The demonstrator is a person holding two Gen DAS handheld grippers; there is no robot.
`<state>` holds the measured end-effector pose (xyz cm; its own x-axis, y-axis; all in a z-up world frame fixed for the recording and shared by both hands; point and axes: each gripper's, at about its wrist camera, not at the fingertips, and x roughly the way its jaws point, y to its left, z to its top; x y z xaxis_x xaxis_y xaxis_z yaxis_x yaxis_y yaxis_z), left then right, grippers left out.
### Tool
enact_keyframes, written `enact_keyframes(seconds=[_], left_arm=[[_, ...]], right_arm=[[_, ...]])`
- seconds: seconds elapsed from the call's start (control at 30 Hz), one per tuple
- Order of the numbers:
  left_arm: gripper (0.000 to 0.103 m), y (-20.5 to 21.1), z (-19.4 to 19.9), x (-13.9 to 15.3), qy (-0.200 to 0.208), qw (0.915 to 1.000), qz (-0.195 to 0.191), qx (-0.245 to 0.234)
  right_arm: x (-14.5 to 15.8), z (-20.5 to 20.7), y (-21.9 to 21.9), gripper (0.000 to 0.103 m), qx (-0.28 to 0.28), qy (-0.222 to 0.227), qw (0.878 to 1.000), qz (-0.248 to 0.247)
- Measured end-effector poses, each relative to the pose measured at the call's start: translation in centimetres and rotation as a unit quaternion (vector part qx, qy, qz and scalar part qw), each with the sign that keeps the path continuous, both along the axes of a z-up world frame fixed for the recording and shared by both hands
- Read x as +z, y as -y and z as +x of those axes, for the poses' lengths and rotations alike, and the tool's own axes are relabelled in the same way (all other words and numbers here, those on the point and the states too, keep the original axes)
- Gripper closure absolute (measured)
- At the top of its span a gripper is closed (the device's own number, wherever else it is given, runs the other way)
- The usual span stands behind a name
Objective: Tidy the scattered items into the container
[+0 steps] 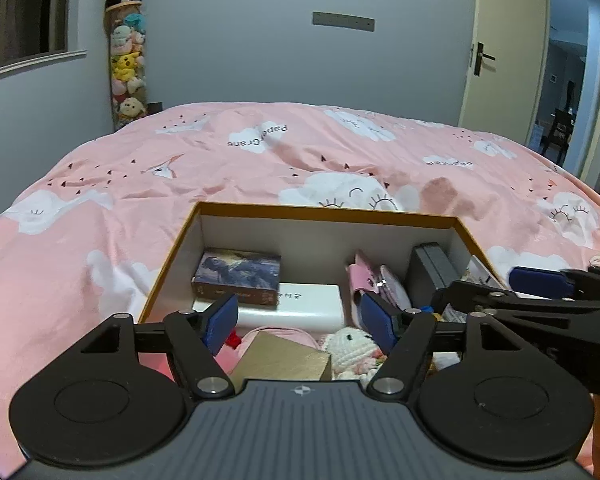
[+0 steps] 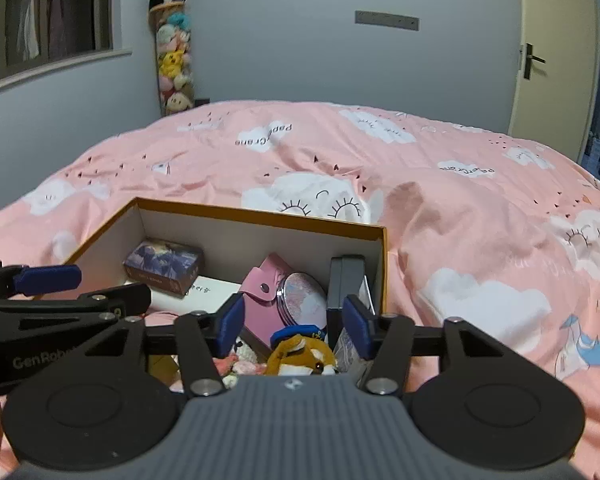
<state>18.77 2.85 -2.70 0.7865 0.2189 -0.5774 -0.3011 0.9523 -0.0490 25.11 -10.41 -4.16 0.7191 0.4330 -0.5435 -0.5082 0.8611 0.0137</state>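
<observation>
The box (image 1: 320,220) sits on the pink bedspread (image 1: 100,208) with its open top facing up, so things can simply be dropped in from above, and it is already well filled. A dark patterned carton (image 1: 236,276) lies on a white slab (image 1: 300,308) at the back left; a pink pouch (image 2: 266,284) and a round mirror (image 2: 306,298) lean together in the middle; a grey case (image 2: 346,280) stands on edge against the right wall, likely propped there to save floor space. Nearer the cameras lie a tan block (image 1: 284,360), a white knitted toy (image 1: 350,346) and a brown plush toy with a blue cap (image 2: 300,350). No loose item shows on the bedspread in either view (the near edge is hidden by the tools), so the tidying looks close to finished.

The left gripper (image 1: 300,324) hangs over the near part of the box with its jaws spread wide and nothing between the blue pads. The right gripper (image 2: 294,326) hangs beside it over the right half, jaws parted rather less, also empty, touching nothing.
</observation>
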Motion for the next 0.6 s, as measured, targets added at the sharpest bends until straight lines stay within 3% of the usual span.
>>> enact_keyframes(seconds=[0.1, 0.4, 0.6], left_arm=[[0.019, -0.4, -0.3, -0.3, 0.001, 0.9999, -0.002, 0.01], [0.017, -0.7, -1.0, -1.2, 0.008, 0.9994, 0.017, 0.029], [0.016, -1.0, -1.3, -1.9, 0.012, 0.9991, 0.02, 0.034]], right_arm=[[-0.5, -0.6, 0.4, 0.034, -0.015, 0.005, 1.0, 0.016], [-1.8, -2.3, 0.9, 0.027, -0.038, 0.032, 0.998, 0.04], [-2.6, -3.2, 0.7, 0.017, -0.035, 0.056, 0.997, 0.045]])
